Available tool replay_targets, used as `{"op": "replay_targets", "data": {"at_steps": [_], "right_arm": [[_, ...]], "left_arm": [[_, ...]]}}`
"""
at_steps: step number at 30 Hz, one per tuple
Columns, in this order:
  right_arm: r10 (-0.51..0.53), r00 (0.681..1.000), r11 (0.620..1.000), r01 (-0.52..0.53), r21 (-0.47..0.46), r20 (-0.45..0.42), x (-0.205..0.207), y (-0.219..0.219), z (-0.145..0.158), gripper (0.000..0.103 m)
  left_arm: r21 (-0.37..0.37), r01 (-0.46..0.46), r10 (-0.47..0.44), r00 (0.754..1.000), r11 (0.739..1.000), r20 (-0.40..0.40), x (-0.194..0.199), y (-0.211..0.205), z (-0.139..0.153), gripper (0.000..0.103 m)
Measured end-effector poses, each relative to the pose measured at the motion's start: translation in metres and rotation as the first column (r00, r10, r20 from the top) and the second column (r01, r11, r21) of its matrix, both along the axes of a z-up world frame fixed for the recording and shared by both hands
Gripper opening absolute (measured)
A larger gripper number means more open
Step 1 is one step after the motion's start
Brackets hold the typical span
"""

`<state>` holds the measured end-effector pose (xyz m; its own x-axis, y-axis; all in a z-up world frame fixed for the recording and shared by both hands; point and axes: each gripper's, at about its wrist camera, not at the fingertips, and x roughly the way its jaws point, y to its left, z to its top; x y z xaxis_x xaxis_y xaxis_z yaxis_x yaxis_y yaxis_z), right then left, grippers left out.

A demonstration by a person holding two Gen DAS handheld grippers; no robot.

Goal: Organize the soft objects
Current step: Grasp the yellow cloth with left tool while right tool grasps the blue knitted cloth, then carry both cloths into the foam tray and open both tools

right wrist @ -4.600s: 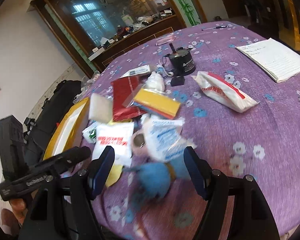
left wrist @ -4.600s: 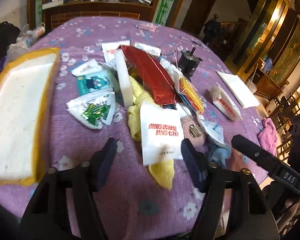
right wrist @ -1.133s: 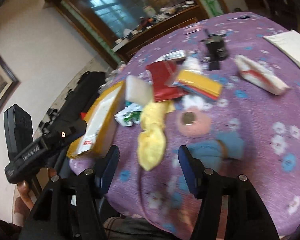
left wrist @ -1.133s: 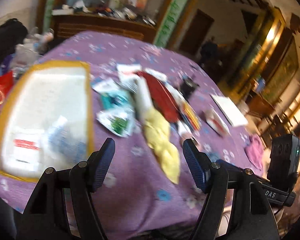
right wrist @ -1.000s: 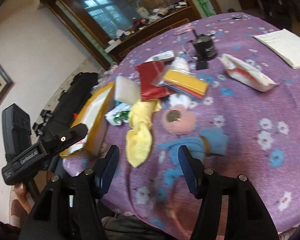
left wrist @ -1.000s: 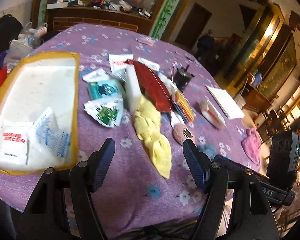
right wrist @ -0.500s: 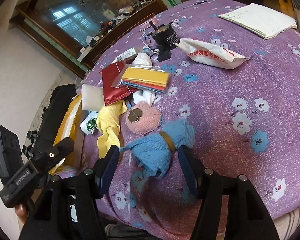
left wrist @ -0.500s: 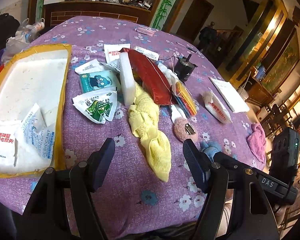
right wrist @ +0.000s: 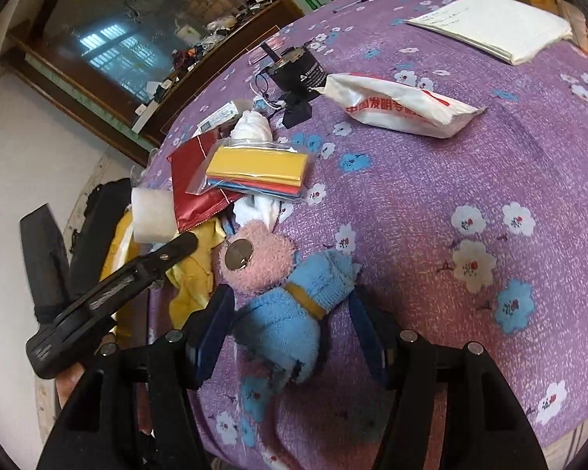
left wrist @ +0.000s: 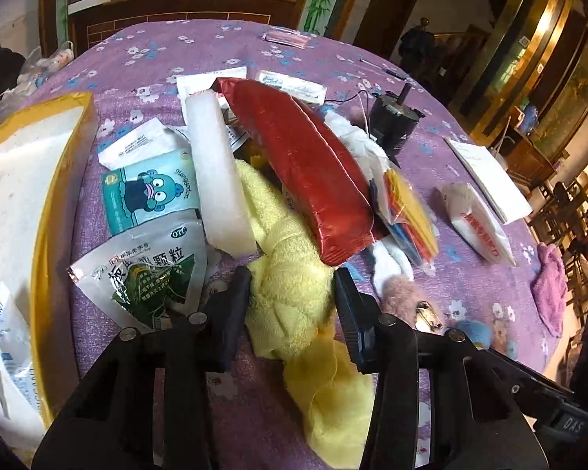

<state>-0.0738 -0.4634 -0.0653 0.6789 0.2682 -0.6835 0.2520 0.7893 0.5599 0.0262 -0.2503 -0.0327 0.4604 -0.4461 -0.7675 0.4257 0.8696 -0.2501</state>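
Fingers of the left gripper (left wrist: 292, 313) straddle the yellow towel (left wrist: 290, 297) and its jaws are closing, the twisted middle of the towel between the pads. The left pad looks to touch the terry; the right pad looks right at its edge, so I judge the grip not yet firm. The towel's long axis runs away from the camera: near end bunched on the purple tablecloth (left wrist: 156, 51) below the gripper, far end tucked under the white foam block (left wrist: 215, 180) and the red packet (left wrist: 305, 172). So the fingers cross the axis at about a right angle, good for a pinch at the waist.

Right gripper (right wrist: 290, 333) has its fingers spread wide either side of the blue sock (right wrist: 294, 321), no pad pressing it. The sock lies slantwise, toe end low toward the left finger, cuff up and right, touching the pink fuzzy item (right wrist: 258, 262). Its yellow band sits between the fingers.

Each hand is nearest its own thing: left to towel, right to sock. The yellow-edged tray (left wrist: 55, 211) lies to the left of the left gripper, with white sachets (left wrist: 8, 356) already in it. Judgement: the towel must be pulled back out from under the foam and red packet, which could be dragged along.
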Motion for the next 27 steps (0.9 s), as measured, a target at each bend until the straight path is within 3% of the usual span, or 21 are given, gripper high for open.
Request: {"op": "replay_targets", "data": {"at_steps": [2, 4, 6, 11, 15, 19, 23, 25, 27], "right_arm": [[0.001, 1.0, 0.999, -0.001, -0.036, 0.001, 0.001, 0.005, -0.001, 0.06], [0.005, 1.0, 0.998, -0.005, -0.068, 0.002, 0.001, 0.009, 0.0, 0.045], [0.009, 1.0, 0.996, -0.008, -0.086, 0.003, 0.001, 0.01, 0.0, 0.039], [0.016, 1.0, 0.995, -0.014, -0.1, 0.019, -0.006, 0.01, 0.001, 0.034], [0.04, 0.997, 0.99, -0.03, -0.135, 0.072, -0.014, 0.016, 0.01, 0.034], [0.061, 0.994, 0.99, -0.049, -0.133, 0.085, -0.015, 0.021, 0.014, 0.034], [0.07, 0.993, 0.99, -0.057, -0.13, 0.099, -0.015, 0.025, 0.018, 0.034], [0.079, 0.991, 0.989, -0.065, -0.132, 0.111, -0.016, 0.028, 0.021, 0.034], [0.087, 0.985, 0.987, -0.065, -0.144, 0.147, -0.019, 0.03, 0.028, 0.034]], "left_arm": [[0.005, -0.001, 0.001, 1.0, 1.0, 0.01, -0.008, 0.003, 0.004, 0.038], [-0.036, 0.01, -0.01, 1.0, 0.999, -0.02, -0.017, 0.011, 0.01, 0.037], [-0.088, 0.029, -0.034, 0.998, 0.996, -0.061, -0.026, 0.018, 0.014, 0.037], [-0.179, 0.068, -0.089, 0.99, 0.982, -0.107, -0.054, 0.037, 0.03, 0.036], [-0.167, 0.111, -0.129, 0.986, 0.98, -0.104, -0.075, 0.041, 0.028, 0.037], [-0.141, 0.085, -0.1, 0.99, 0.986, -0.1, -0.078, 0.043, 0.018, 0.038], [-0.056, 0.108, -0.113, 0.99, 0.993, -0.09, -0.079, 0.03, 0.011, 0.038], [-0.062, 0.124, -0.128, 0.99, 0.99, -0.057, -0.084, 0.03, 0.016, 0.037], [-0.127, 0.128, -0.138, 0.988, 0.984, -0.075, -0.084, 0.036, 0.023, 0.036]]}}
